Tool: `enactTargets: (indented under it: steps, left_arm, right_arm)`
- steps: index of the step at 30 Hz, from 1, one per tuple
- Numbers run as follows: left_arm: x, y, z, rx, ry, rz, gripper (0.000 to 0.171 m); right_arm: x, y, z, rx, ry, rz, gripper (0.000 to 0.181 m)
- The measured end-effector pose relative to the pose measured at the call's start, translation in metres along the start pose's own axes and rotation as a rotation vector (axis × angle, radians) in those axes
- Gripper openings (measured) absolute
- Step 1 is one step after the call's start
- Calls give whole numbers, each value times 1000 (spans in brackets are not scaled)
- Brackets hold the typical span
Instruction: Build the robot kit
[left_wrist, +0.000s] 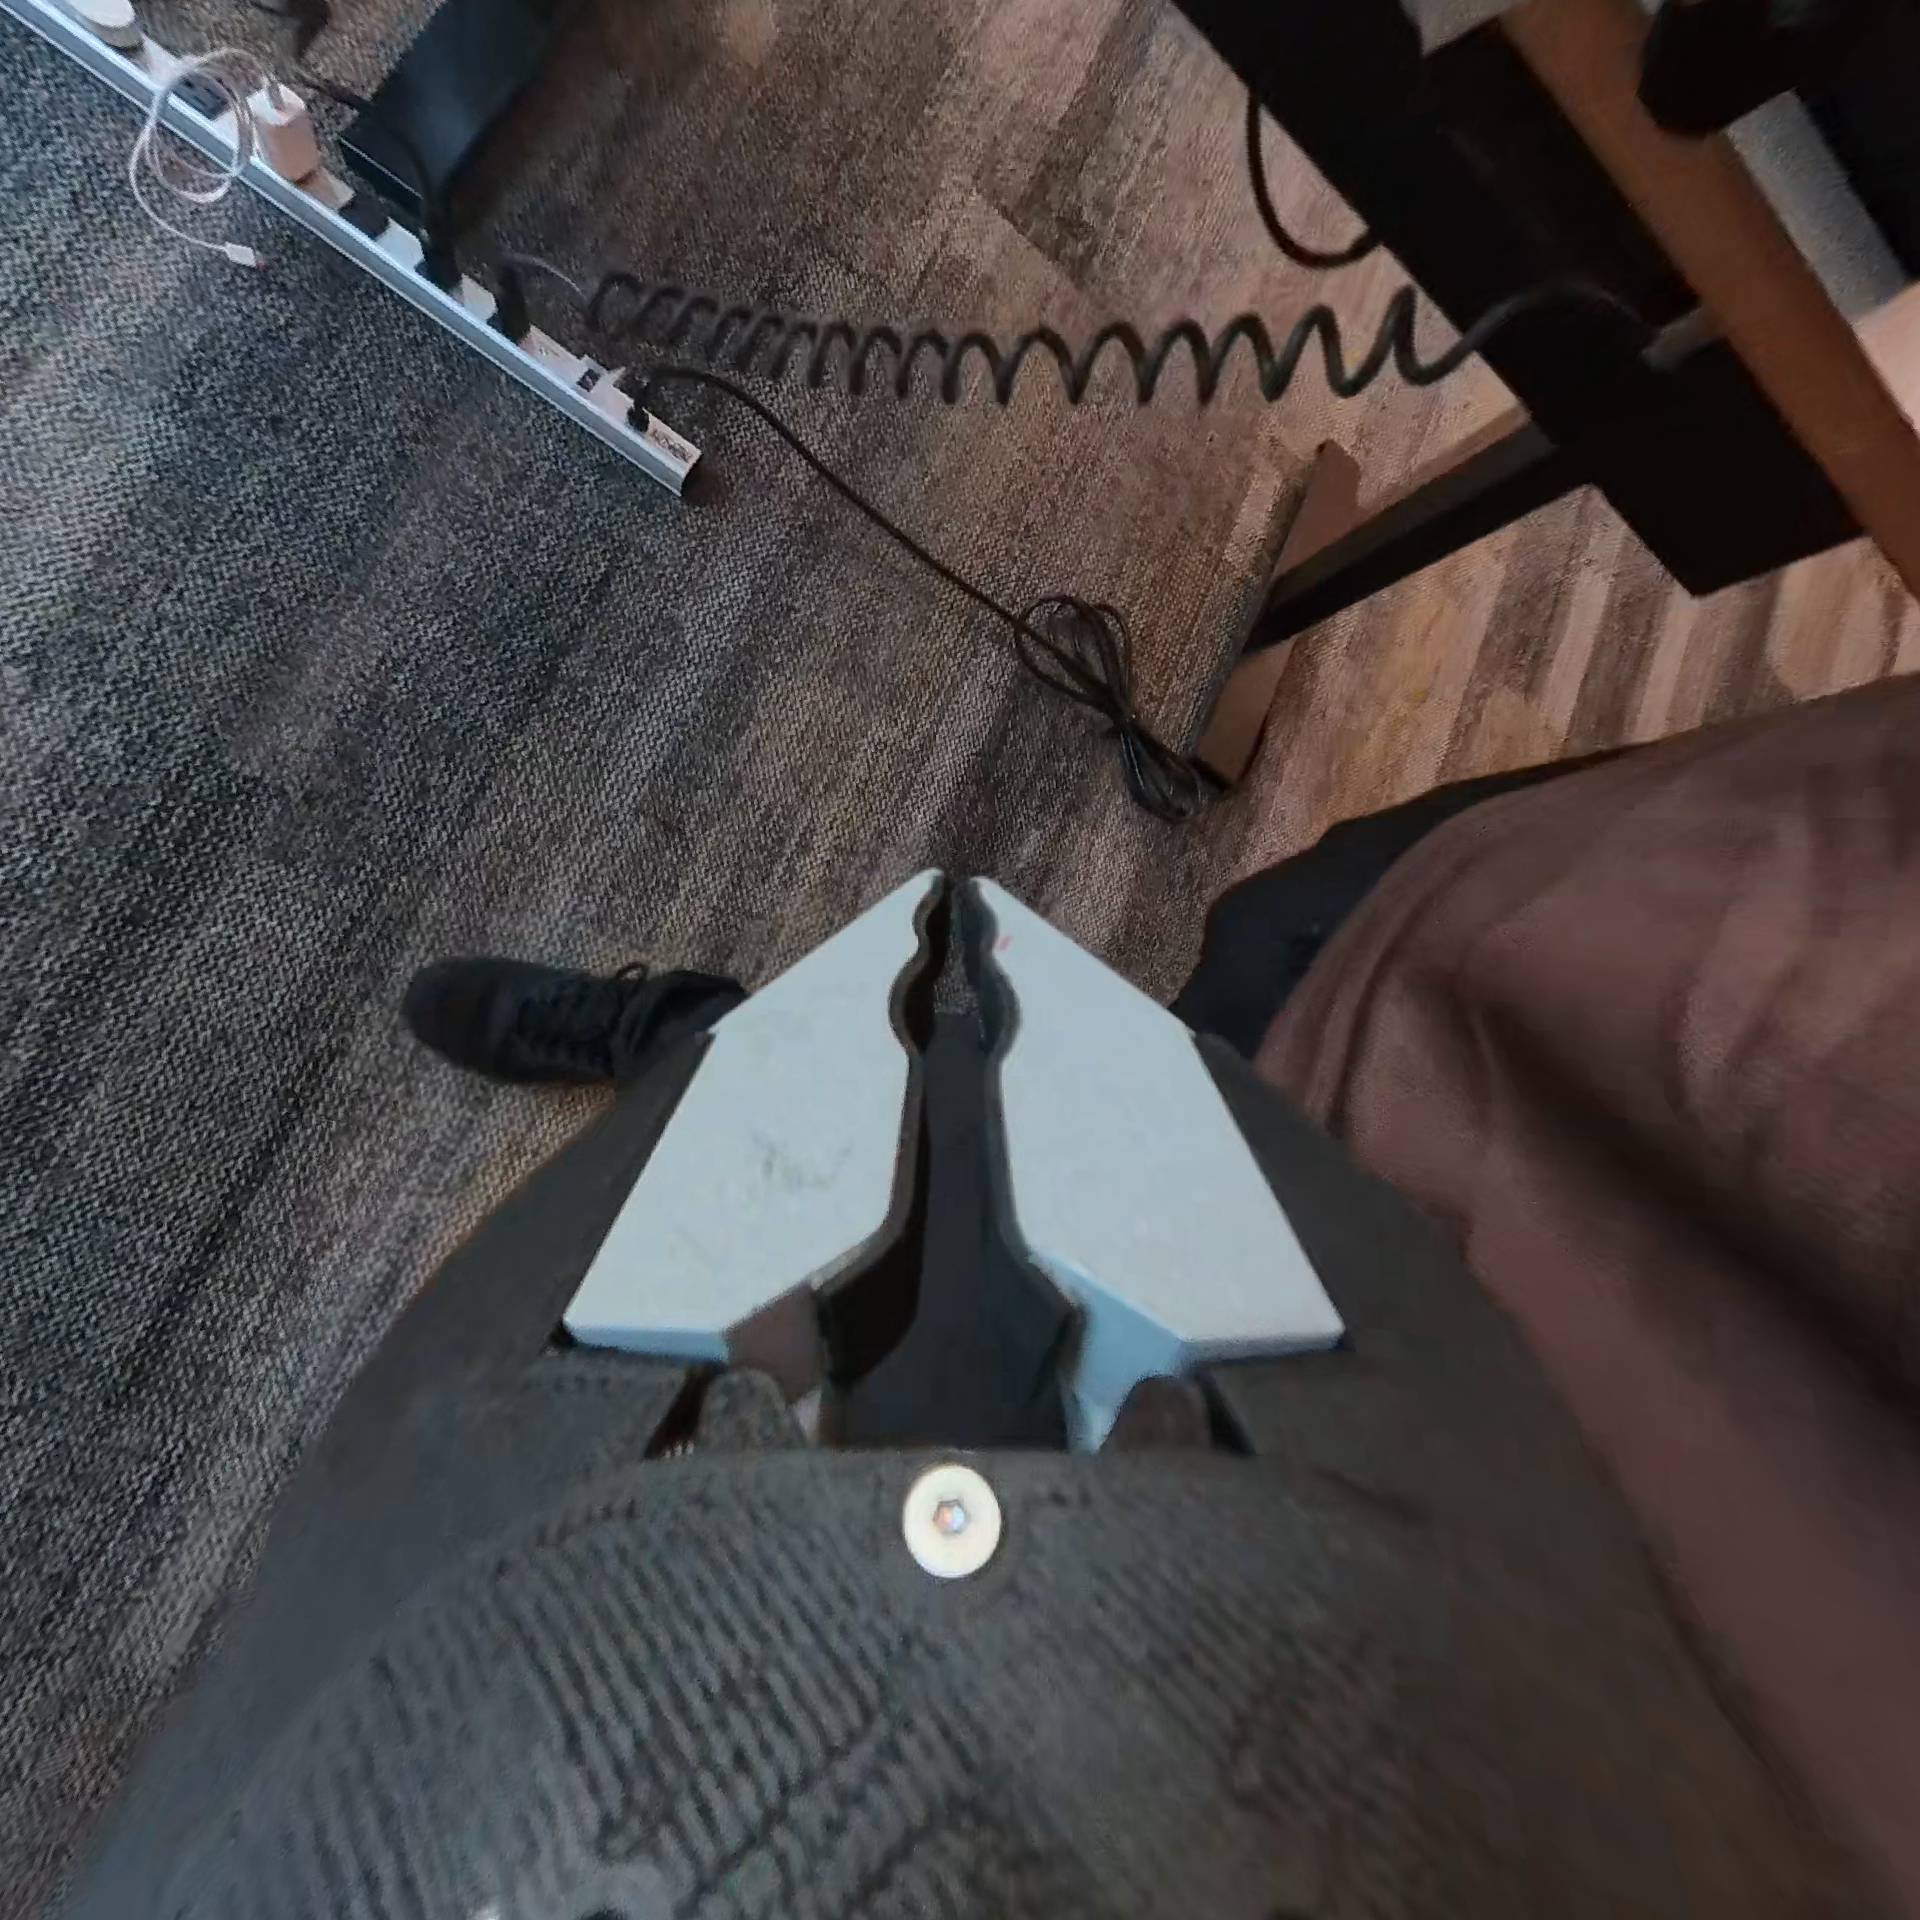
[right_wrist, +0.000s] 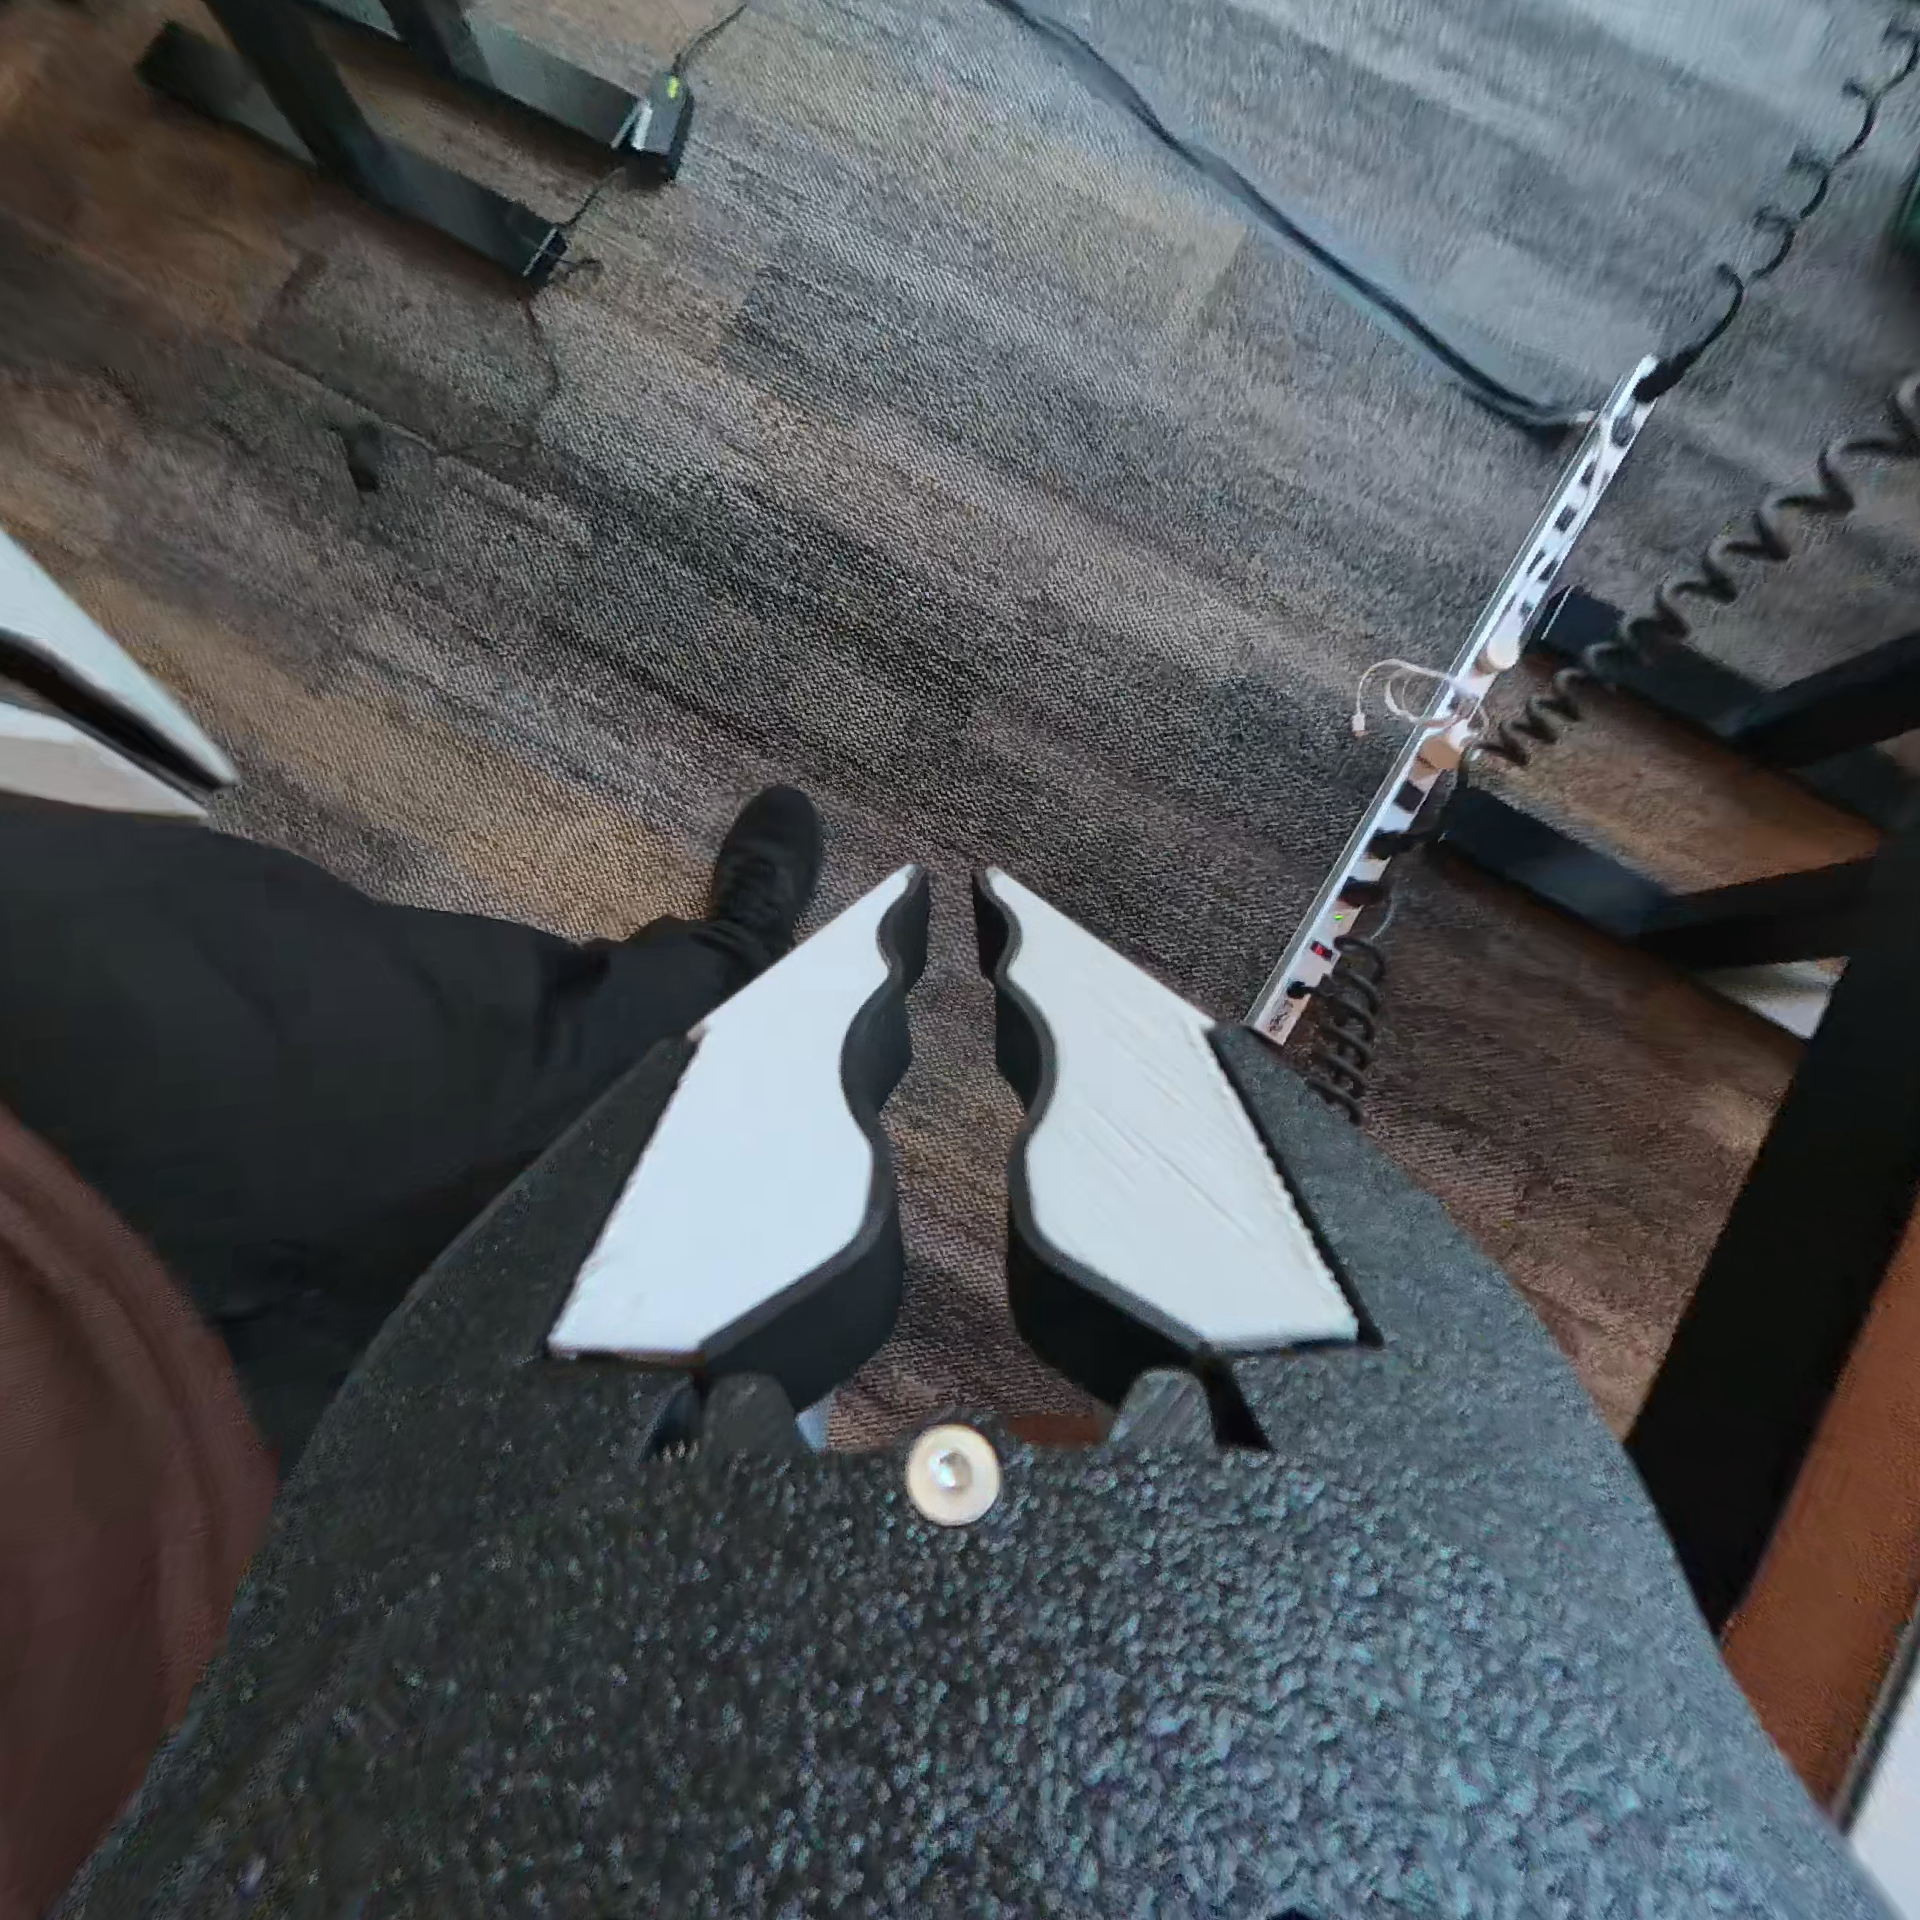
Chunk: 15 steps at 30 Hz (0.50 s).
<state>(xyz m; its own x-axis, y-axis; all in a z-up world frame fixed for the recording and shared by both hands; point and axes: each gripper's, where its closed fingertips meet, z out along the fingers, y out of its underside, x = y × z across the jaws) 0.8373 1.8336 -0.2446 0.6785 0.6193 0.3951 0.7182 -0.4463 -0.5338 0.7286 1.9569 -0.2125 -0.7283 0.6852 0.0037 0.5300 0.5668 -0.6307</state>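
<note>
Both grippers point down at a grey carpet floor and hold nothing. My left gripper (left_wrist: 951, 888) has light blue fingers (left_wrist: 790, 1153) whose tips meet, so it is shut and empty. It hangs above the person's black trouser leg, with a black shoe (left_wrist: 520, 1023) to its left and a brown garment (left_wrist: 1558, 1091) to its right. My right gripper (right_wrist: 951, 883) has white fingers (right_wrist: 1164, 1143) with a narrow gap between the tips, so it is slightly open and empty. A black shoe (right_wrist: 769, 862) and a black trouser leg (right_wrist: 312, 1018) lie to its left.
A silver power strip (left_wrist: 416, 260) with plugs lies on the carpet; it also shows in the right wrist view (right_wrist: 1455, 727). A black coiled cable (left_wrist: 987, 353) and a bundled black cord (left_wrist: 1101, 675) lie near it. Black desk feet (right_wrist: 416, 156) and a wooden table edge (left_wrist: 1766, 312) border the floor.
</note>
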Motion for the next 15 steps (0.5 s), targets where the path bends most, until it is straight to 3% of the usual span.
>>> enactTargets:
  steps: [4, 7, 10, 13, 15]
  left_arm:
    - [-90, -59, -1, -34, 47, -6, 29]
    - [-187, -147, -32, 65, -60, 84, 37]
    - [-285, -219, -56, 96, -123, 77, 60]
    - [-371, -265, -64, 107, -142, 15, 59]
    - [-418, -275, -61, 87, -151, -36, 54]
  right_arm:
    - [33, -47, 38, -85, 21, 57, 12]
    - [67, -105, 68, -72, 35, 46, 16]
    - [100, -161, 104, -39, 39, 67, 18]
    - [129, -212, 153, -3, 8, 77, 20]
    - [148, -244, 193, 14, -24, 74, 21]
